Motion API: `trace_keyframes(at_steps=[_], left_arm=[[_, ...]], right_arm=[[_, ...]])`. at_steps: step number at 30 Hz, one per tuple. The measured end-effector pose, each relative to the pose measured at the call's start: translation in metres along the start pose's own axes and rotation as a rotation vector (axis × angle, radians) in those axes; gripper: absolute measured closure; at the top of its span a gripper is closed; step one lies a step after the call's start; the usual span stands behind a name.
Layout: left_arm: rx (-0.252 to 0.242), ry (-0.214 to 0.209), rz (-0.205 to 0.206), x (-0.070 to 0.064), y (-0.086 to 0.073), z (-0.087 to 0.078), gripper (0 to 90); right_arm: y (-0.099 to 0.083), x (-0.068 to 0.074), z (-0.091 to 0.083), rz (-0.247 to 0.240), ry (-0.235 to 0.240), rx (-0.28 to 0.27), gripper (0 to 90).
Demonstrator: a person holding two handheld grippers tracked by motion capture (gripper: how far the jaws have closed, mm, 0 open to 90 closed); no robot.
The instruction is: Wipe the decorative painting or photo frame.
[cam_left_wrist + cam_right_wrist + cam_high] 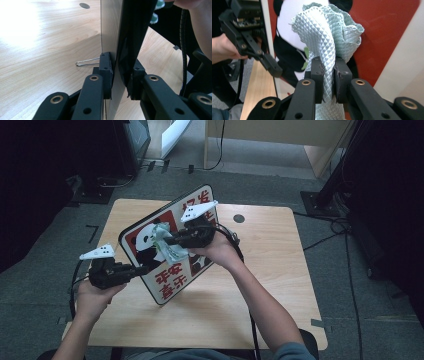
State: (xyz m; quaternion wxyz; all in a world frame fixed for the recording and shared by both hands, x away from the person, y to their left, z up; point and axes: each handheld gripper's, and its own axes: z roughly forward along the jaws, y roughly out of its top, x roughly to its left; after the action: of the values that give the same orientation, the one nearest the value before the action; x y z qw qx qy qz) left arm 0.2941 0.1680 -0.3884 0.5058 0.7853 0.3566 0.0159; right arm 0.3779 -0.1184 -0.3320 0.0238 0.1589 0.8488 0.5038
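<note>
The left gripper [141, 268] clamps the lower edge of the panda sign board [172, 277], holding it tilted above the wooden table [270, 270]. The right gripper [329, 72] pinches a soft, quilted green cloth [329, 27] against the sign's face. The board appears rigid, smooth and light; edge grips suit it best.

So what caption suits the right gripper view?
Right gripper pinching a pale green quilted cloth against a red-and-white panda sign.

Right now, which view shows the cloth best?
Right gripper view: the cloth sits close up, pinched between the right gripper jaws against the sign. High view shows it small; left gripper view catches a scrap at the top edge.
</note>
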Motion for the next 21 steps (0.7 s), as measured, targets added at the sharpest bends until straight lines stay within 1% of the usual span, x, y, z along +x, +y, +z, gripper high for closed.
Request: trace_keyframes(at_steps=[18, 21], left_arm=[[0.0, -0.005, 0.003, -0.001, 0.0, 0.0, 77.6], [0.004, -0.007, 0.011, -0.001, 0.0, 0.0, 77.3]], right_arm=[[-0.023, 0.0, 0.008, 0.03, 0.023, 0.046, 80.8], [-0.028, 0.0, 0.009, 0.034, 0.024, 0.054, 80.8]])
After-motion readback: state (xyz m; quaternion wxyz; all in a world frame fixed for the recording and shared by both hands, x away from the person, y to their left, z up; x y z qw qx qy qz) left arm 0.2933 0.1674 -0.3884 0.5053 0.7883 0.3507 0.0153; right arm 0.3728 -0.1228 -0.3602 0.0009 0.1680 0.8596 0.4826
